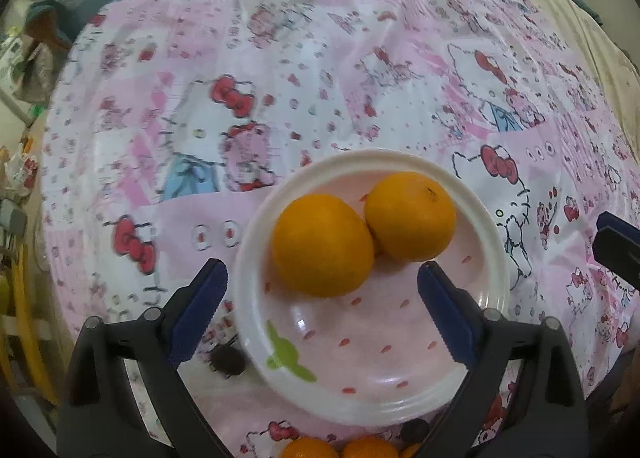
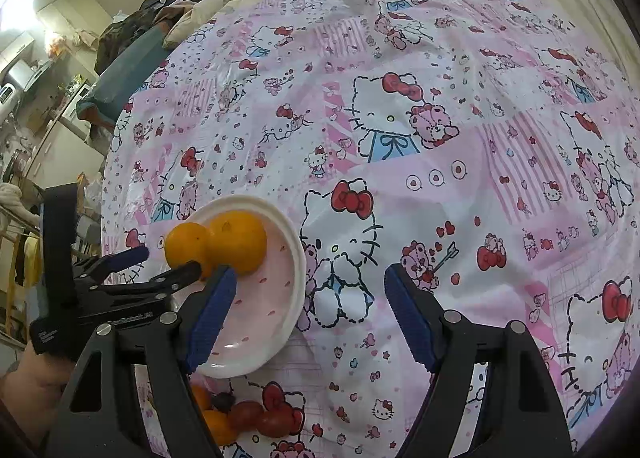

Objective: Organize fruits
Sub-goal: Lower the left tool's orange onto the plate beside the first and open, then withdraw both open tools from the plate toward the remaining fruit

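Left gripper [image 1: 322,278] has its blue-padded fingers [image 1: 198,314] spread wide with nothing between them, pointing toward the far side. Right gripper [image 2: 308,290] is the same deal, spread wide and empty, sitting just to the right of the left one. You can see the person's left hand [image 2: 30,390] holding the left gripper's handle, down at the near left.

Two oranges on a plate
Oranges [image 2: 218,244] touch on the pink plate [image 2: 280,298]; right gripper [image 2: 308,318] open over the cloth [image 2: 400,97]
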Demonstrator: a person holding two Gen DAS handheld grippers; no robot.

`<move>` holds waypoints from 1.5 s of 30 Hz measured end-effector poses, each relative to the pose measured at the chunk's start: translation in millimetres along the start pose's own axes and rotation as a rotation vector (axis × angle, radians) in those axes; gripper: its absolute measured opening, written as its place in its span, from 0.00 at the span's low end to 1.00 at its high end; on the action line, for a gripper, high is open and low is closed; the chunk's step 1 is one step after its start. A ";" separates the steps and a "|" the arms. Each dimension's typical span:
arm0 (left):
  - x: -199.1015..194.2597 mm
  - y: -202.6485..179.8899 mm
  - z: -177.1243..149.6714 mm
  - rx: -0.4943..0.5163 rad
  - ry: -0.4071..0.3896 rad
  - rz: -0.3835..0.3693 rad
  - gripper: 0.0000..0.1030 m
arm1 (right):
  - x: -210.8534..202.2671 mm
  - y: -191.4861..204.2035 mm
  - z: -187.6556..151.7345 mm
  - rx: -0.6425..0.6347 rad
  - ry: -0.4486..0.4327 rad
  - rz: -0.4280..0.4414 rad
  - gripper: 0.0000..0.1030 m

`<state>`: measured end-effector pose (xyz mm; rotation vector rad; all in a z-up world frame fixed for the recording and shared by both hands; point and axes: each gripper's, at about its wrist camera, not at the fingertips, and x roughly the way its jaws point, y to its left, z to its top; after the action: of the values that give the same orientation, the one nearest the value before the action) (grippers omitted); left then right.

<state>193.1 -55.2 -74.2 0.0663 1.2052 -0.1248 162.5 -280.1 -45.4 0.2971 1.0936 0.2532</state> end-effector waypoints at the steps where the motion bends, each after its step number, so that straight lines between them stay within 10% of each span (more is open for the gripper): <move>1: -4.2 1.2 -0.2 -0.006 -0.012 0.003 0.92 | -0.9 0.5 -0.3 -0.001 -0.001 -0.001 0.77; 23: -103.4 23.7 -70.7 -0.084 -0.145 0.027 0.92 | -25.5 28.5 -49.8 -0.095 0.027 0.028 0.77; 45: -82.2 62.8 -98.8 -0.322 -0.074 -0.018 0.92 | 30.3 36.1 -89.7 0.005 0.237 0.089 0.77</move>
<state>80.9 23.7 -33.6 -0.2293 1.1395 0.0519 93.3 -226.0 -95.9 0.3260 1.3163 0.3722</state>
